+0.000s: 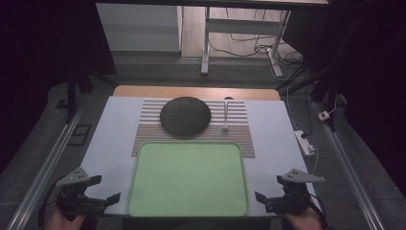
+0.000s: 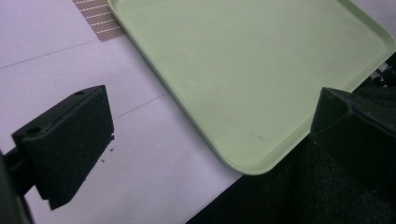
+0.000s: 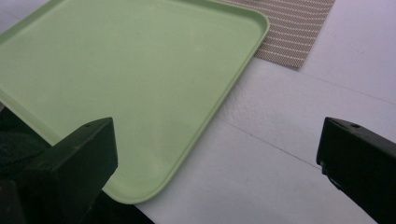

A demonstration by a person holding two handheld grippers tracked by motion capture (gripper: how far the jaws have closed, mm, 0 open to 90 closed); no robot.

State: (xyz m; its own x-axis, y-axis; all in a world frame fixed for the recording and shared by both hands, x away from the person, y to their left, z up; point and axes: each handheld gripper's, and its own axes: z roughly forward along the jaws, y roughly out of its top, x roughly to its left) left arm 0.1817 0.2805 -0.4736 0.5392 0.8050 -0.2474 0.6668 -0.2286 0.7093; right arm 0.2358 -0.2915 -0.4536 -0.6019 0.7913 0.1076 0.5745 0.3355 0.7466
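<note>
A light green tray (image 1: 187,211) lay empty at the near edge of the white desk (image 1: 110,139), overlapping a striped mat (image 1: 239,120). On the mat behind it sat a dark round plate (image 1: 185,115) with a spoon (image 1: 225,115) just beside it. The left claw (image 1: 104,189) and right claw (image 1: 268,188) flanked the tray, both with jaws apart, gripping nothing

striped mat (image 1: 239,125): near part under tray (image 1: 187,208) | hands (image 1: 60,221): cut by bottom edge

Dim, dark-edged high view; soft focus
</note>
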